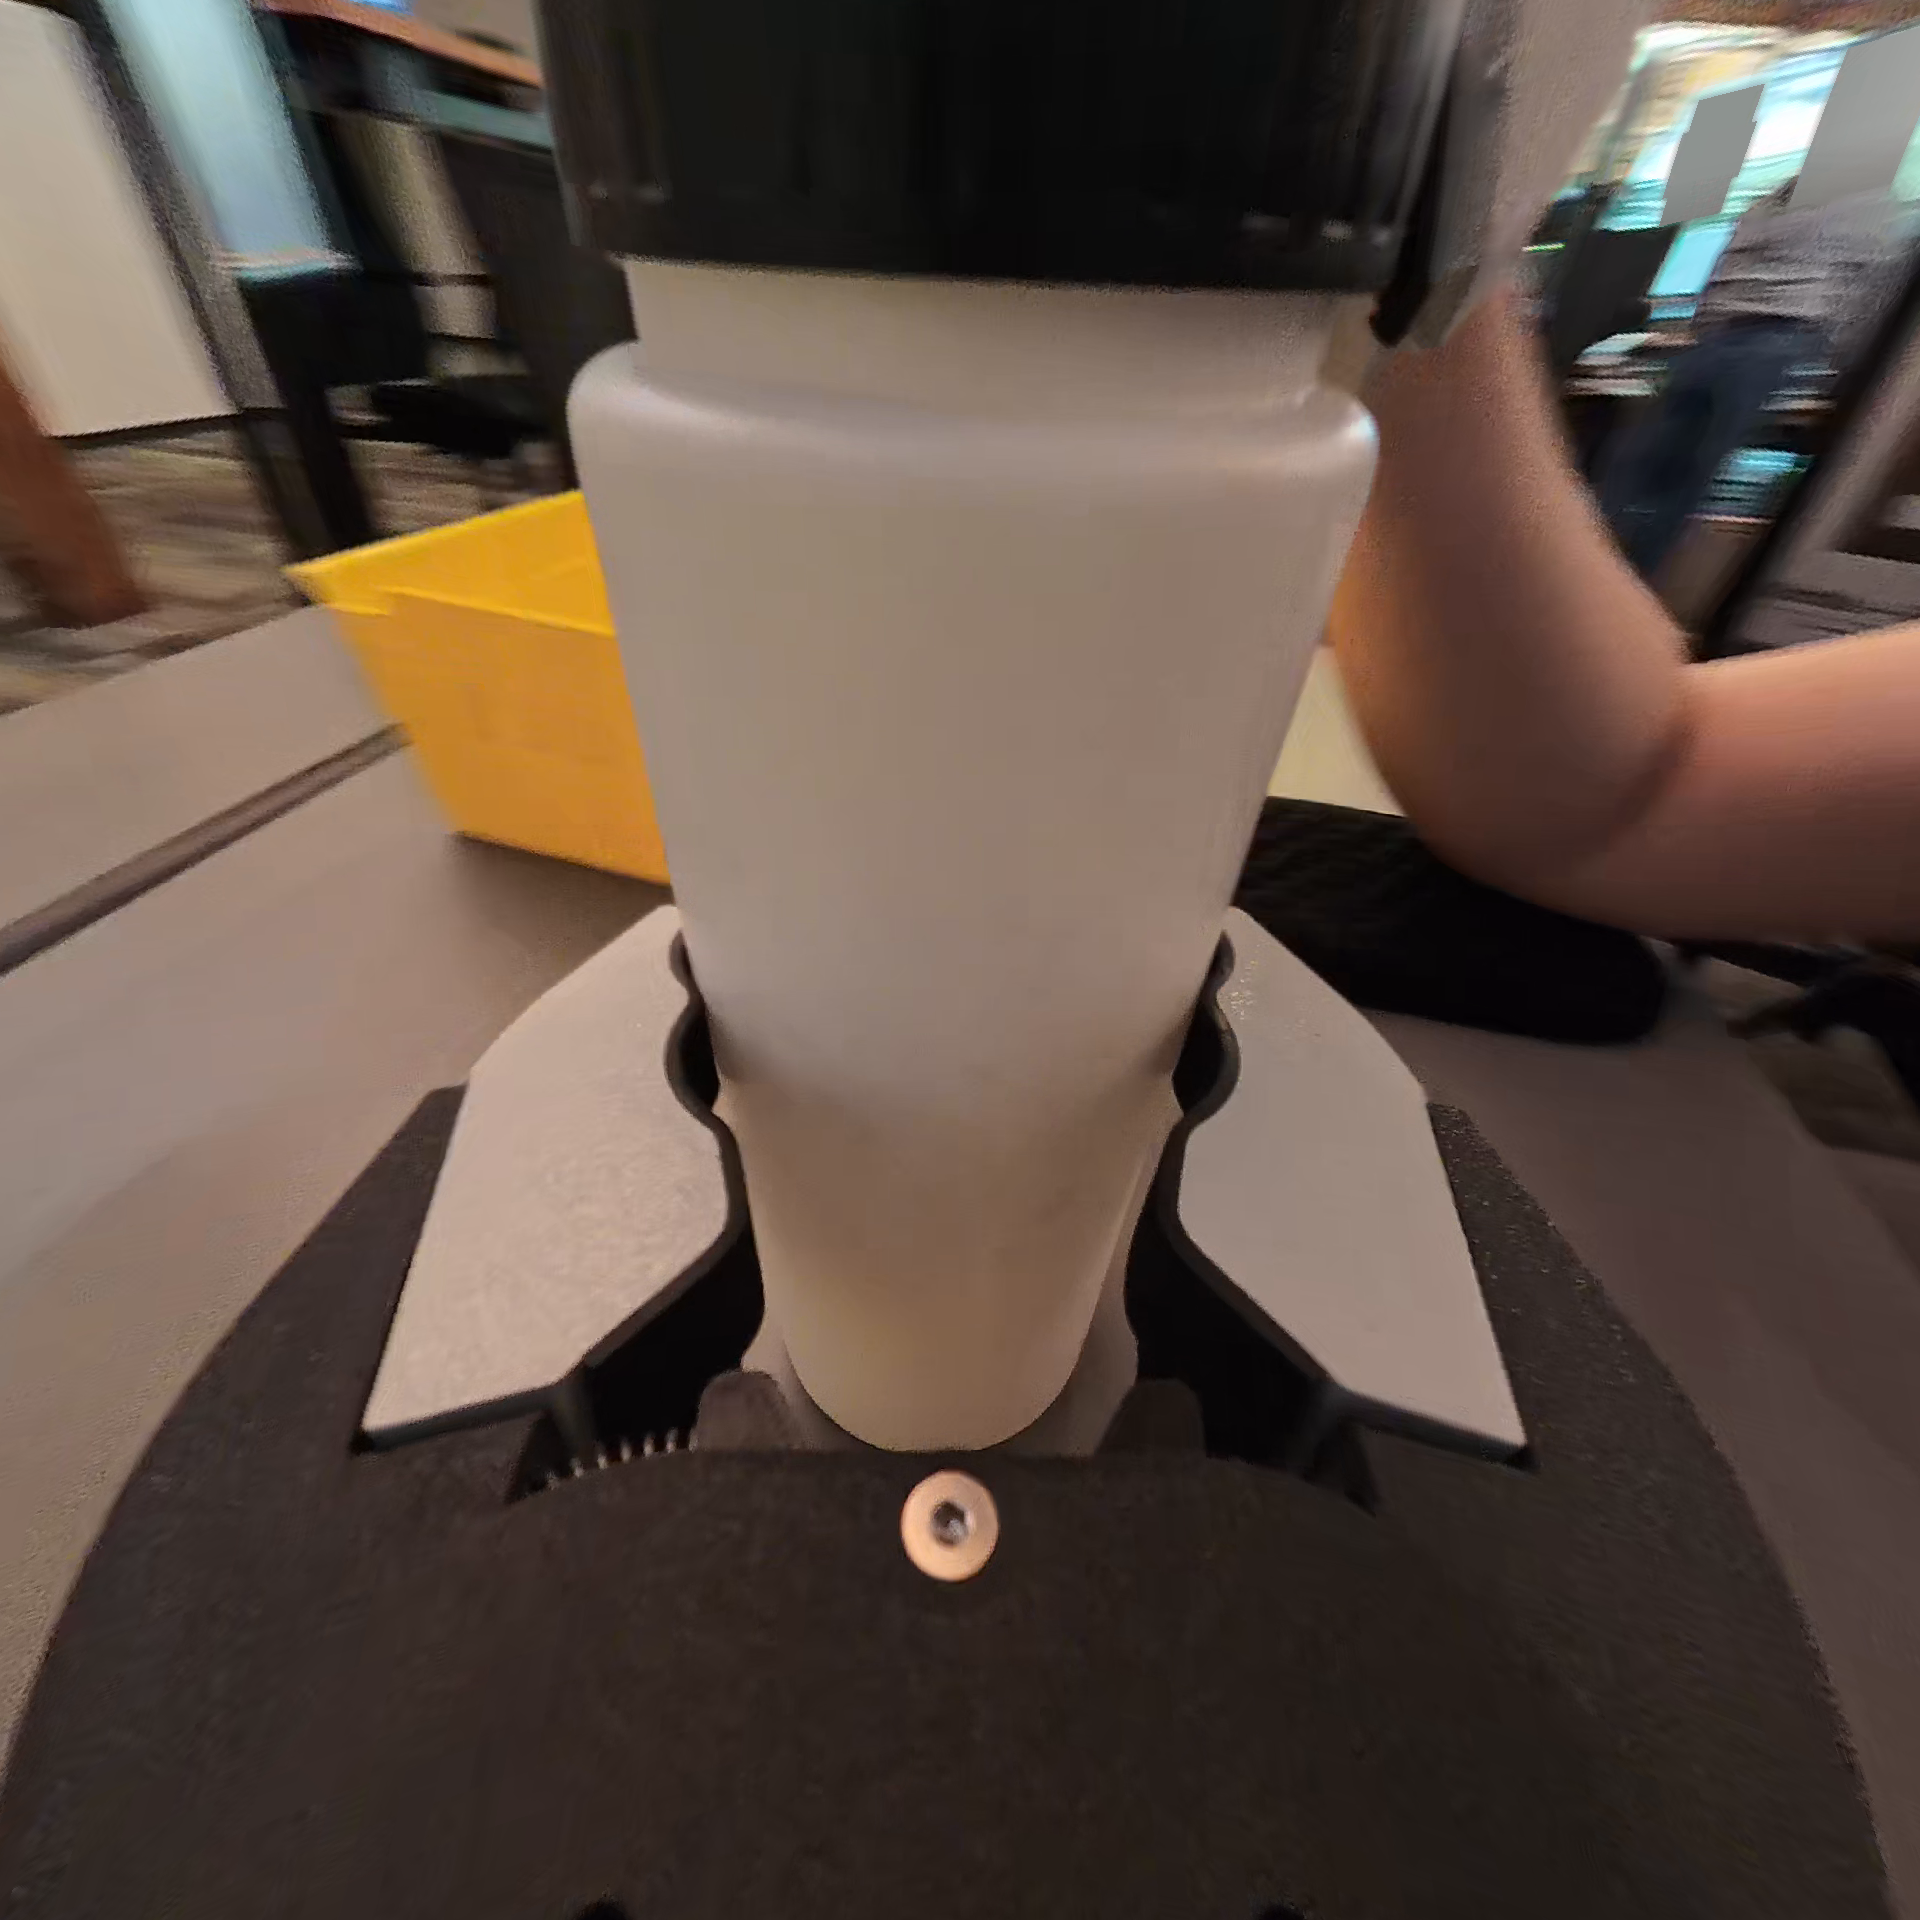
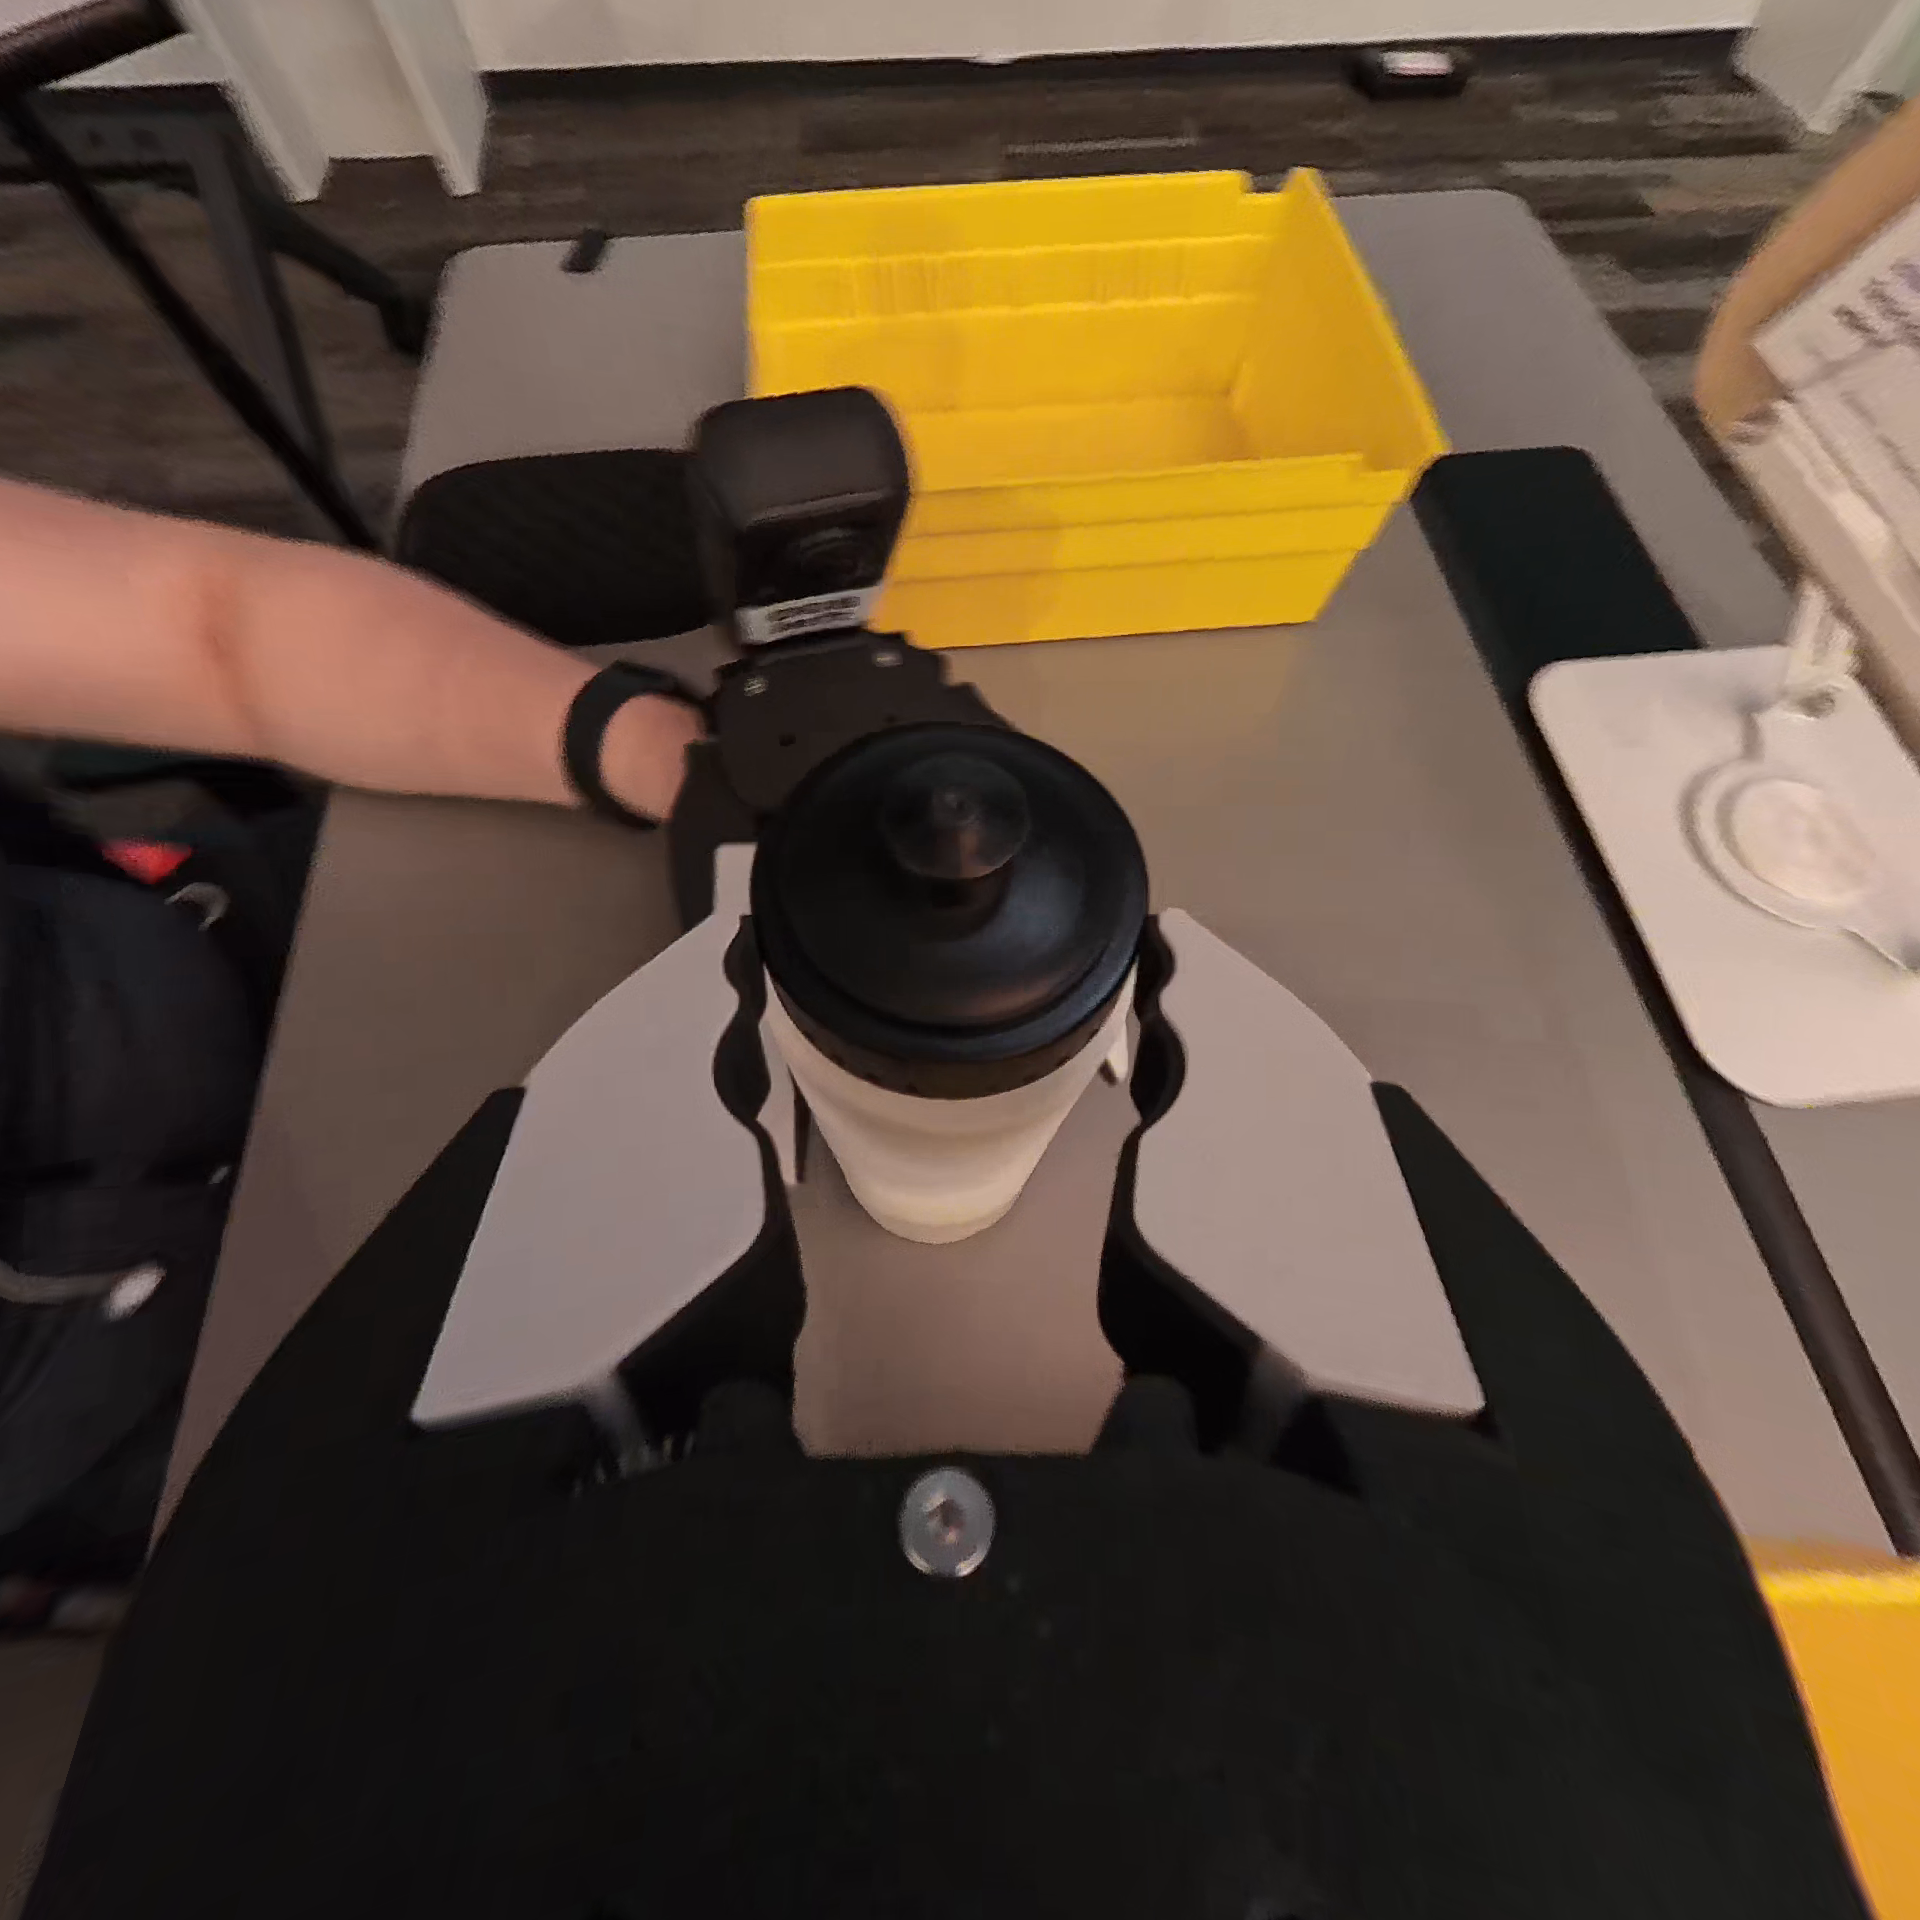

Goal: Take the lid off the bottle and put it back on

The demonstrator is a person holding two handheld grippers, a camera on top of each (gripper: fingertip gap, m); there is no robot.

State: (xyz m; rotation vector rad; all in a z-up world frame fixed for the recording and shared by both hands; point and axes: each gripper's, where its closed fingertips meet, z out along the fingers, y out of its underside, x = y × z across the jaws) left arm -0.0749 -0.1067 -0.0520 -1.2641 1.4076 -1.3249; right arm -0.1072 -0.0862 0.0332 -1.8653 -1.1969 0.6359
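Observation:
A white bottle (image 1: 966,675) stands upright on the grey table (image 1: 208,1039), with a black lid (image 1: 987,135) with a spout on its neck. My left gripper (image 1: 951,997) is shut on the bottle's lower body. In the right wrist view I look down on the lid (image 2: 945,935) and the bottle (image 2: 935,1132). My right gripper (image 2: 945,977) is shut on the lid from both sides. The left gripper's body and camera (image 2: 800,582) show behind the bottle. A right finger (image 1: 1439,270) shows at the lid's right edge.
A yellow bin (image 2: 1091,416) sits on the table (image 2: 1299,790) behind the bottle. A white flat stand base (image 2: 1745,862) lies at the right. A black chair back (image 2: 551,540) is at the table's left edge. The person's forearms (image 2: 312,644) (image 1: 1558,675) reach in.

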